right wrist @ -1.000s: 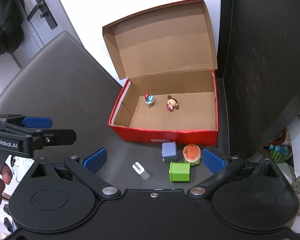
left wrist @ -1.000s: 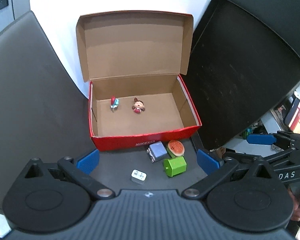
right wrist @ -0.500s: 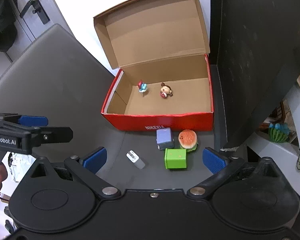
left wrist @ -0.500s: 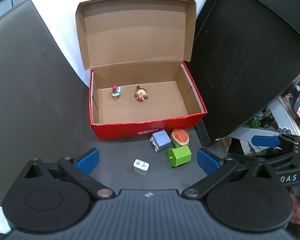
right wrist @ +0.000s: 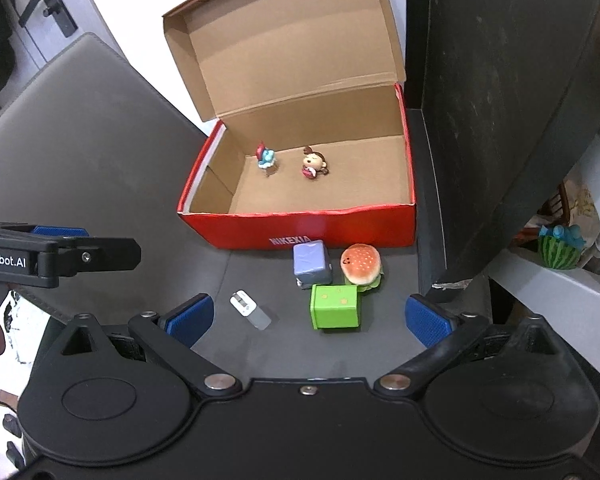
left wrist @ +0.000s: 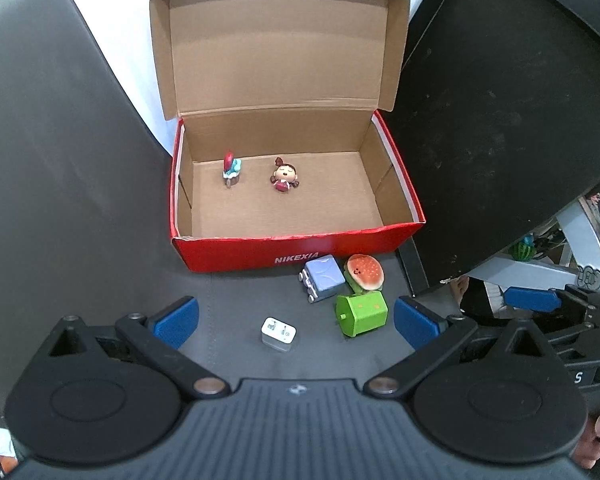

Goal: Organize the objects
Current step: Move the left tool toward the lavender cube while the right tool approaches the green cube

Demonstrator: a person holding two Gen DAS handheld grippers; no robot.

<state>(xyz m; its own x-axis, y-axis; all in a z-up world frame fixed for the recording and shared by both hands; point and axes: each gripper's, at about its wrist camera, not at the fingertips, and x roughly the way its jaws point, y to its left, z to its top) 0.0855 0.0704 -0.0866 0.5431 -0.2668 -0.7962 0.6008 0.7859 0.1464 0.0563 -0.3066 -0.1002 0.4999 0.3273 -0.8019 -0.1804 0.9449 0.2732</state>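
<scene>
An open red shoebox holds a small blue-and-red figure and a doll figure. In front of it on the dark mat lie a lilac cube toy, a toy burger, a green cube and a white plug adapter. My left gripper hangs open above the adapter and green cube. My right gripper is open too, over the same toys. Neither holds anything.
A large black panel stands right of the box. A grey chair-like surface rises on the left. The box lid stands upright at the back. A watermelon-like ornament sits on a shelf at far right.
Both grippers have moved forward and lower toward the toys; the box and toys appear larger and lower in view. Nothing was picked up.
</scene>
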